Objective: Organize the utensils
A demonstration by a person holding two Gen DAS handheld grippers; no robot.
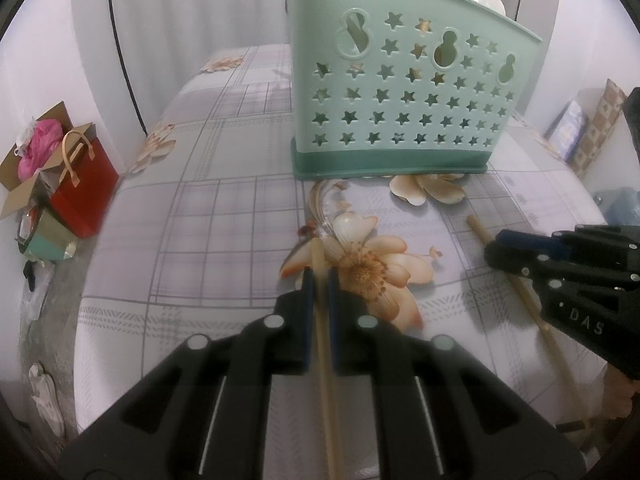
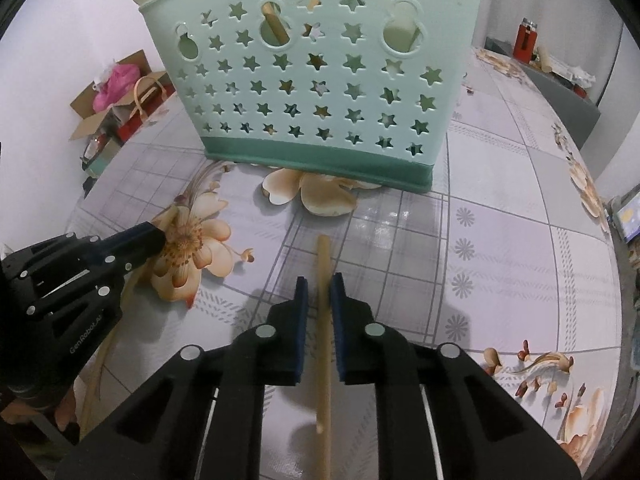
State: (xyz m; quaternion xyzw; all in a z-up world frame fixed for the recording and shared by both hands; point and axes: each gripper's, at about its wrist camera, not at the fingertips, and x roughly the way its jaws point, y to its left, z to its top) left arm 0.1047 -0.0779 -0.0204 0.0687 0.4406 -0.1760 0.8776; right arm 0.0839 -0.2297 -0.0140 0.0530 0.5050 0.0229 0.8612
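Both tongs — left [image 1: 319, 280], right [image 2: 319, 286] — straddle 1 chopstick [image 1: 320, 264] each, jaws unclenched.

Your left gripper [image 1: 319, 284] is matte black plastic, its two fingers [image 1: 307, 312] lined with dark blue pads and its linkage pinned by round silver screw heads. Your right gripper [image 2: 319, 292] is built alike: black arms, blue pads, silver pins, thin pale slots. White lettering reads "GenRoboLab" on the left body and "DAS" on the right.
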